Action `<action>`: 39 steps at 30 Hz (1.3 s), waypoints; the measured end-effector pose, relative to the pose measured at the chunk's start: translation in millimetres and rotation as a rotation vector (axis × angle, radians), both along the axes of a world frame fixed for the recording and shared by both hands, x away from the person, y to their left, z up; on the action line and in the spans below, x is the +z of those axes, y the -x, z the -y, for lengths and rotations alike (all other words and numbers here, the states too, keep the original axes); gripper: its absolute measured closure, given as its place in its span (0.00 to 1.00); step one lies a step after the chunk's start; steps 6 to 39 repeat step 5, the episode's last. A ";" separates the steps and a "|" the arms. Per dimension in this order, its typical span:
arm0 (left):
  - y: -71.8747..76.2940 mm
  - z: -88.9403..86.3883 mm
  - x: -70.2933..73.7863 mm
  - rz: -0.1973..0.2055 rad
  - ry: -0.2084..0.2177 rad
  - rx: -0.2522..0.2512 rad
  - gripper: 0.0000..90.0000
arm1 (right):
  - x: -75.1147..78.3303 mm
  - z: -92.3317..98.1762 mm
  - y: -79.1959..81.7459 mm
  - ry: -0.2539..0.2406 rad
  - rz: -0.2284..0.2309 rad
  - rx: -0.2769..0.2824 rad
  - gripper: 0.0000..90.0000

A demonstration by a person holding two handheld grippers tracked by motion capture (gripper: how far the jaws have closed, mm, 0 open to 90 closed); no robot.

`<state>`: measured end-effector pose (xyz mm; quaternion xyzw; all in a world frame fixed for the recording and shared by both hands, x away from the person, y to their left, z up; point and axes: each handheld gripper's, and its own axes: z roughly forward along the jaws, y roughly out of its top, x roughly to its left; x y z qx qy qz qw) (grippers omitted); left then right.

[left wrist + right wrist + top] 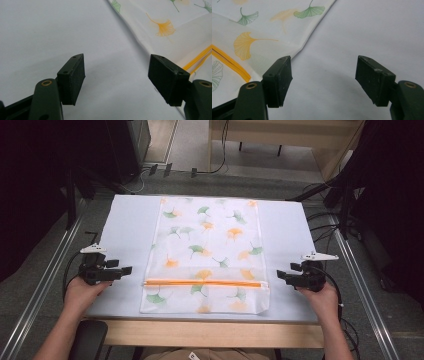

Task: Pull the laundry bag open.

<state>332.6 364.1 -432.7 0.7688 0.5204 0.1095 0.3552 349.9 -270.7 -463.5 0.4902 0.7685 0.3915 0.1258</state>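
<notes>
A white fabric bag [207, 250] printed with green and orange ginkgo leaves lies flat in the middle of the pale table [125, 225]. An orange zipper [202, 283] runs across it near the front end. My left gripper [127, 269] rests on the table just left of the bag, jaws open and empty. Its own view has the bag's edge [140, 32] and the zipper [197, 58] past the right-hand jaw. My right gripper [280, 274] sits right of the bag, open and empty. The bag's edge [294, 37] and zipper [232, 63] lie beyond its left-hand jaw.
The table's wooden front edge [210, 332] is near the person's body. Metal rails [45, 285] run along both sides of the table. Cables [325, 227] lie on the floor at the right, and dark stands [70, 195] flank the far corners.
</notes>
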 end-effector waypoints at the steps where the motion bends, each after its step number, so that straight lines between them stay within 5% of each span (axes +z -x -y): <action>1: -0.3 0.0 -0.4 0.000 0.000 0.001 0.32 | -0.2 0.0 -0.1 0.002 0.001 -0.001 0.34; 5: -1.9 0.7 -3.2 0.017 -0.035 0.031 0.28 | -0.4 0.8 -0.2 0.010 0.008 0.000 0.33; 39: -1.9 0.7 -3.2 0.017 -0.035 0.031 0.28 | -0.4 0.8 -0.2 0.010 0.008 0.000 0.33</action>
